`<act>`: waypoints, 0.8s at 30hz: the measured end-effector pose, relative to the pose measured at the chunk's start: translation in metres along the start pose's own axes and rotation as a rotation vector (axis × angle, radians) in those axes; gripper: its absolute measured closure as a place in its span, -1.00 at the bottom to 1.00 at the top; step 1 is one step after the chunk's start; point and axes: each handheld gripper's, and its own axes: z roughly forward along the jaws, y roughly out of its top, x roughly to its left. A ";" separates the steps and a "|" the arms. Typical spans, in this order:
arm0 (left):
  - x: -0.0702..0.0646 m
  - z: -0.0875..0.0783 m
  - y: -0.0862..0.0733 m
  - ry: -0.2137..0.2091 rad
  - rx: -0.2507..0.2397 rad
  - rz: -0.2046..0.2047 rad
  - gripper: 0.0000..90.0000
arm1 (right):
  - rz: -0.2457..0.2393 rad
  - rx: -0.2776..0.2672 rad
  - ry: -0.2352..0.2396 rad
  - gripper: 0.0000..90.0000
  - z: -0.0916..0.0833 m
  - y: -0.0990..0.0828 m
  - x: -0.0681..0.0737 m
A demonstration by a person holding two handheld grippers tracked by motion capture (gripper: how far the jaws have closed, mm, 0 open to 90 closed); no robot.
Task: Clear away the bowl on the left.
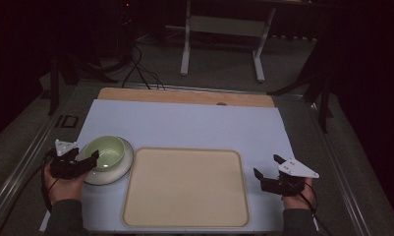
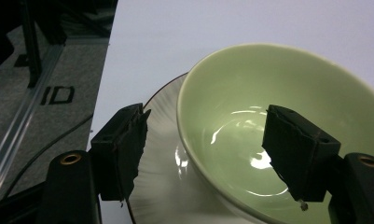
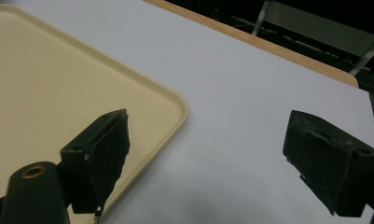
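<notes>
Two tools, both spread, one at a green bowl

Counter: covered by a pale sheet, with a strip of wood showing along its far edge at 12 o'clock.

Tray: beige, rounded corners, bare, lying at the near middle of the counter, toward 6 o'clock. In the right gripper view its corner runs under the near jaw.

Plate: whitish, at 9 o'clock from the tray and just beside its left edge. In the left gripper view its ribbed rim shows beneath the bowl.

Bowl: light green, upright, sitting on the plate. In the left gripper view its glossy inside looks empty.

Left tool: held in the left hand, at 8 o'clock of the bowl. Its jaws stand spread across the bowl's near rim, one outside over the plate, one inside the bowl. Whether either jaw touches the rim I cannot tell.

Right tool: held in the right hand, at 3 o'clock of the tray. Its jaws are wide apart and grip nothing, one over the tray's corner, the other over bare sheet.
</notes>
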 end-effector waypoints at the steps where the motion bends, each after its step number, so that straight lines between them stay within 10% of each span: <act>1: 0.000 0.000 0.000 0.016 0.002 0.001 -0.31 | 0.000 -0.002 0.000 -0.69 0.000 0.000 0.000; 24: 0.006 0.012 -0.004 0.003 0.111 -0.103 0.09 | -0.002 0.004 -0.001 -0.69 0.000 0.000 -0.002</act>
